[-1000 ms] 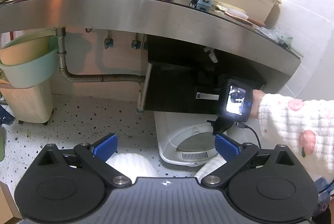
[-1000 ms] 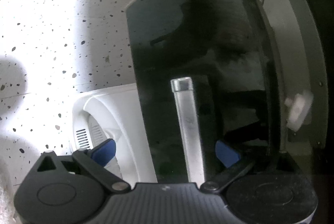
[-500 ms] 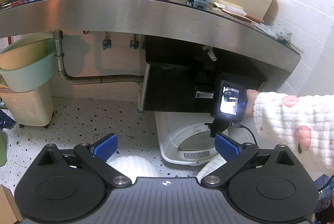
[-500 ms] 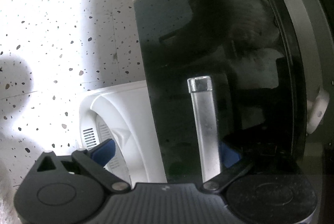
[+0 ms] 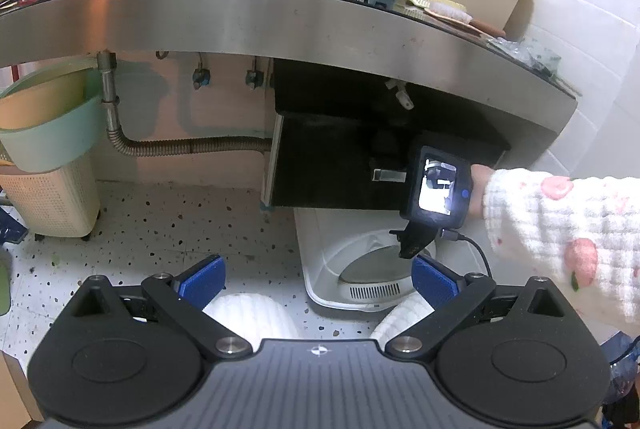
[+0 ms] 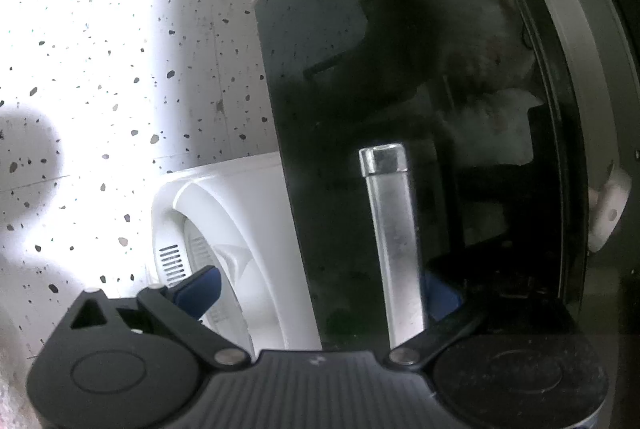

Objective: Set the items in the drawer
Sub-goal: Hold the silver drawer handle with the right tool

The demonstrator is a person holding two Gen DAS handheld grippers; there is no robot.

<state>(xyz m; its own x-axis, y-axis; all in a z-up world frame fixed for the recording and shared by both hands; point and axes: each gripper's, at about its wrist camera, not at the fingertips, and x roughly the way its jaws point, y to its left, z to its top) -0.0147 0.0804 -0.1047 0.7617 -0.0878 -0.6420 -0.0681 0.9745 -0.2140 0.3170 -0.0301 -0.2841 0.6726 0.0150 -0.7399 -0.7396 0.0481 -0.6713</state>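
drawer (image 5: 332, 165): black front under steel bench (image 5: 280, 21); silver handle (image 6: 394, 245) seen between right gripper (image 6: 320, 285) fingers, spread wide, untouched
left gripper (image 5: 316, 279): fingers wide, nothing held
obstruction: white appliance (image 5: 360, 269) on floor beneath drawer; hose (image 5: 180, 145) beside

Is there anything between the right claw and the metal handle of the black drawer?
Nothing visible. The right claw stands open, and the drawer handle already rises in the gap between its two blue fingers.
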